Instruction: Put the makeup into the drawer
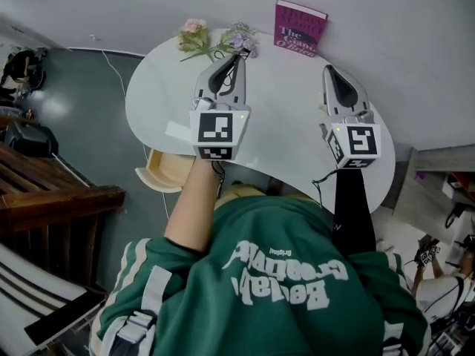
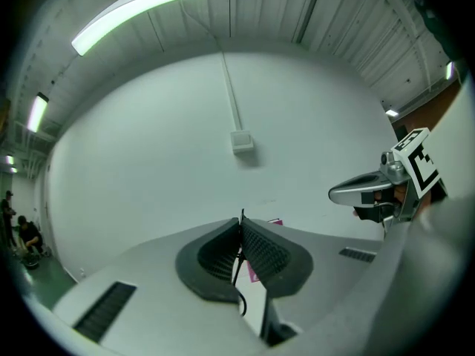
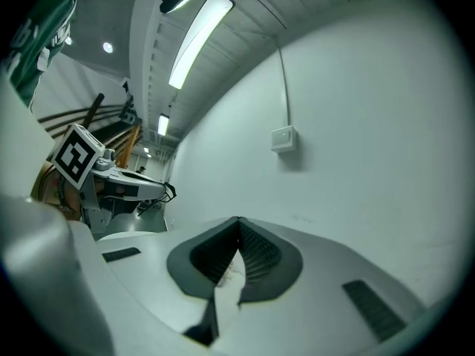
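Observation:
My left gripper (image 1: 236, 56) hovers over the far left part of the white round table (image 1: 289, 124), pointing level at the wall. Its jaws are shut with nothing between them (image 2: 241, 217). My right gripper (image 1: 328, 69) hangs over the table's right side, also pointing at the wall. Its jaws meet at the tips and hold nothing (image 3: 237, 219). A light wooden drawer (image 1: 167, 170) stands pulled out under the table's near left edge, and its inside looks bare. No makeup item shows in any view.
A magenta book (image 1: 299, 28) leans on the white wall behind the table. Two small bunches of flowers (image 1: 194, 35) (image 1: 239, 41) lie at the table's far edge. Dark wooden furniture (image 1: 59, 206) stands at the left, and a person's green top fills the foreground.

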Available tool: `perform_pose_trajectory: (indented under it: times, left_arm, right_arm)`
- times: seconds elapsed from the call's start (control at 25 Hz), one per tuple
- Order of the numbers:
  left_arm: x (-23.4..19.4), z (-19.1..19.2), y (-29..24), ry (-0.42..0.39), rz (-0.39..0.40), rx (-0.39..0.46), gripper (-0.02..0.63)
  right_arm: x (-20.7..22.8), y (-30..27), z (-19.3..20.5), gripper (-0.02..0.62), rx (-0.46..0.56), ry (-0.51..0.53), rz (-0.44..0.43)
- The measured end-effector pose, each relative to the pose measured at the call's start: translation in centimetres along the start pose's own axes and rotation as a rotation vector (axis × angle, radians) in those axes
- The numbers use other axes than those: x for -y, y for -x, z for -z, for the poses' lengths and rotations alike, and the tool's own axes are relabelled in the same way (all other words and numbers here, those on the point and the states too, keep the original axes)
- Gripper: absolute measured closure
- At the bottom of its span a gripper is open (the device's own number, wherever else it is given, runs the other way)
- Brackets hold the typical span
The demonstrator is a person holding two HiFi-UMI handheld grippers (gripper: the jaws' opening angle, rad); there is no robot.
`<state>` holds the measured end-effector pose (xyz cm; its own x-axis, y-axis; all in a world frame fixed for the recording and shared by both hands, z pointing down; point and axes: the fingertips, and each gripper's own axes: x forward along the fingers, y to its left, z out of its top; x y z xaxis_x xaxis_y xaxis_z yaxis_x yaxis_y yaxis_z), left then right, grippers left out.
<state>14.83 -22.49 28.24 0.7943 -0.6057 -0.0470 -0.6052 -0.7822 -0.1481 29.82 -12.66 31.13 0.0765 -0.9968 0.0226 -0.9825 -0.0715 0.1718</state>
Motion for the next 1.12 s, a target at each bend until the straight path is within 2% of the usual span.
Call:
perform_pose_trajectory:
  times: [0.16, 0.32, 0.52, 0.8, 1.0, 1.12]
  left_arm:
    - [-5.8, 0.1, 4.4, -0.014, -0.108, -0.017, 0.58]
    - [-10.3, 0.8, 8.9, -0.031, -0.162, -0.044, 0.58]
    - [-16.7, 2.2, 15.5, -0.043, -0.29, -0.09, 0.58]
    - [-22.9, 3.6, 23.3, -0.032, -0.45, -0.121, 0.58]
    - [-24.5, 4.0, 26.1, -0.039, -0.483, -0.134, 0.58]
    - [-24.9, 6.1, 26.5, -0.032, -0.477, -0.165, 0.58]
  right_arm:
    - [-6.5, -3.4, -1.1, 0.586, 0.012, -0.013, -0.122]
    - [-13.1, -6.0, -2.1, 0.586, 0.026, -0.017, -0.209]
    - [-21.9, -9.2, -3.1, 0.586, 0.077, -0.011, -0.35]
    - [-31.4, -11.4, -4.5, 0.586, 0.104, -0.008, -0.502]
    - [-35.5, -11.8, -4.5, 0.586, 0.096, -0.01, -0.568]
    - [-36.7, -12.1, -4.2, 0.586, 0.087, 0.01, -0.587]
